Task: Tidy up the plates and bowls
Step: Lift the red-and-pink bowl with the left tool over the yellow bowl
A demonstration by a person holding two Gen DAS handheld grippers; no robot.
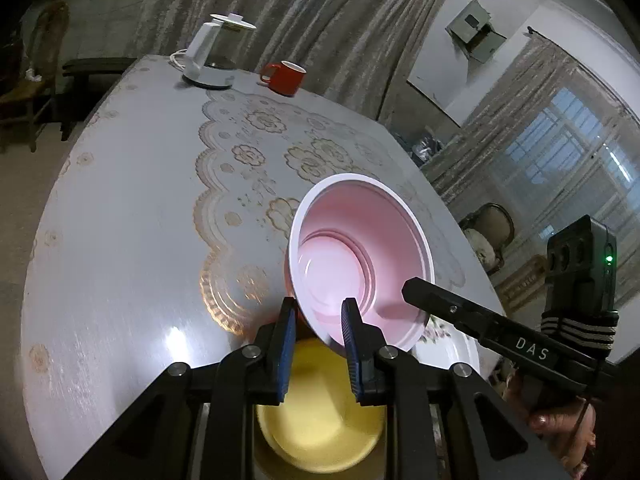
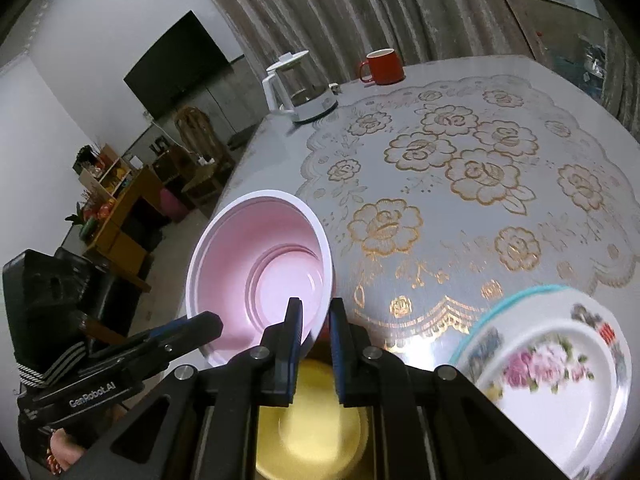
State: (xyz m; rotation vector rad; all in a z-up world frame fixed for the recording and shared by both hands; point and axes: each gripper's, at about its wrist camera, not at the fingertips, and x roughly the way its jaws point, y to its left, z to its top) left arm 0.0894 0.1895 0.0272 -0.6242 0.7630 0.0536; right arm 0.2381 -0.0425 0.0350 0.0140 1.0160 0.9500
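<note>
A pink bowl (image 1: 360, 248) with a white rim hangs tilted above the table, its opening turned toward both cameras. My left gripper (image 1: 319, 330) is shut on its near rim. The right gripper (image 2: 316, 326) is shut on the rim of the same pink bowl (image 2: 264, 256) from the other side. Each gripper shows in the other's view: the right one (image 1: 416, 292) at the bowl's right edge, the left one (image 2: 208, 326) at its lower left. Directly beneath the fingers sits a yellow bowl (image 1: 320, 420), also visible as the yellow bowl (image 2: 312, 424) in the right wrist view.
A floral plate (image 2: 560, 372) lies on a teal-rimmed plate (image 2: 484, 318) at the right, near the table's edge. A red mug (image 2: 382, 65) and a white kettle (image 2: 298, 90) stand at the far side of the round table (image 2: 460, 208) with its gold-flowered cloth.
</note>
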